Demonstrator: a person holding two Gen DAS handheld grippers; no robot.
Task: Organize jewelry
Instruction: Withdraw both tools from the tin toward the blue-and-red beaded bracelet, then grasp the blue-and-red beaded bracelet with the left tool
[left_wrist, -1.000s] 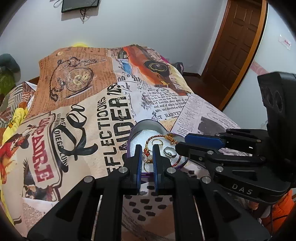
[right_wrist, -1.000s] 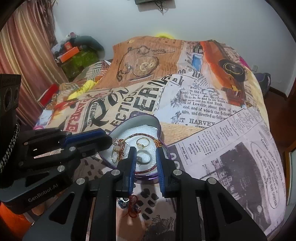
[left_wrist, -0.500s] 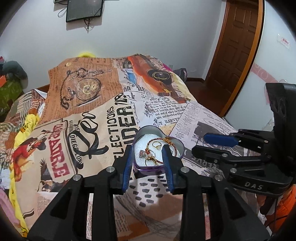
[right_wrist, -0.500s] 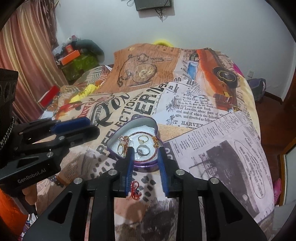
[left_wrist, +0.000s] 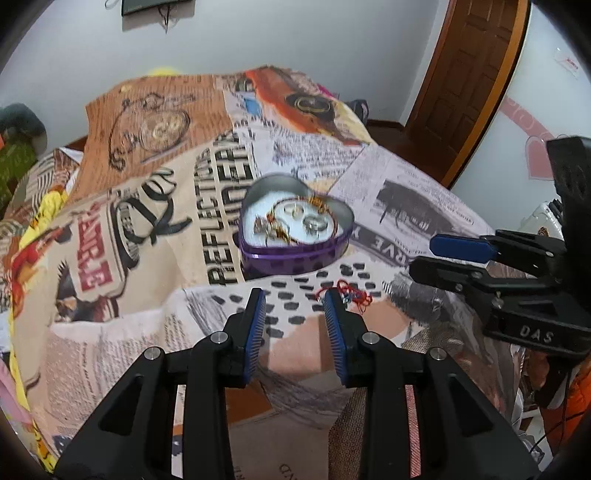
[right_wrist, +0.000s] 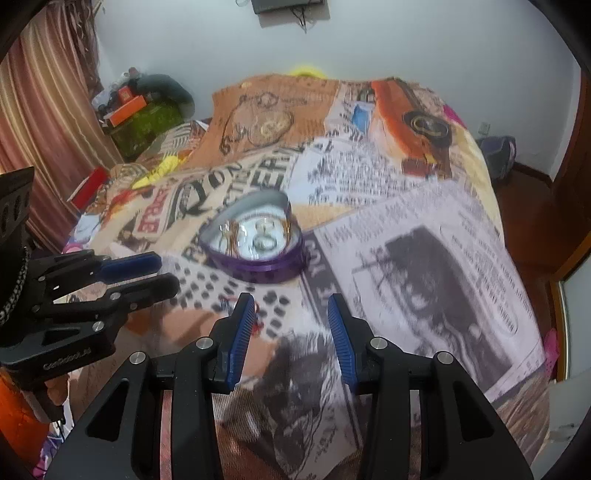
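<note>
A purple heart-shaped tin (left_wrist: 295, 254) (right_wrist: 258, 267) sits on the printed bedspread, holding rings and a red-and-gold bracelet (left_wrist: 295, 221) on white padding. A red string bracelet (left_wrist: 352, 291) lies on the cloth in front of the tin, just by my left gripper's right fingertip. My left gripper (left_wrist: 295, 295) is open and empty, pulled back short of the tin. My right gripper (right_wrist: 291, 302) is open and empty, also short of the tin. Each gripper shows in the other's view, the right (left_wrist: 443, 254) and the left (right_wrist: 147, 273).
The bedspread (left_wrist: 147, 240) covers the whole bed. A wooden door (left_wrist: 472, 74) stands at the right. Curtains (right_wrist: 40, 129) and cluttered boxes (right_wrist: 140, 114) stand at the left. A bag (right_wrist: 498, 155) lies on the floor beyond the bed's far right corner.
Both grippers have drawn back and up from the tin and opened wider. The red string bracelet now shows on the cloth in front of the tin.
</note>
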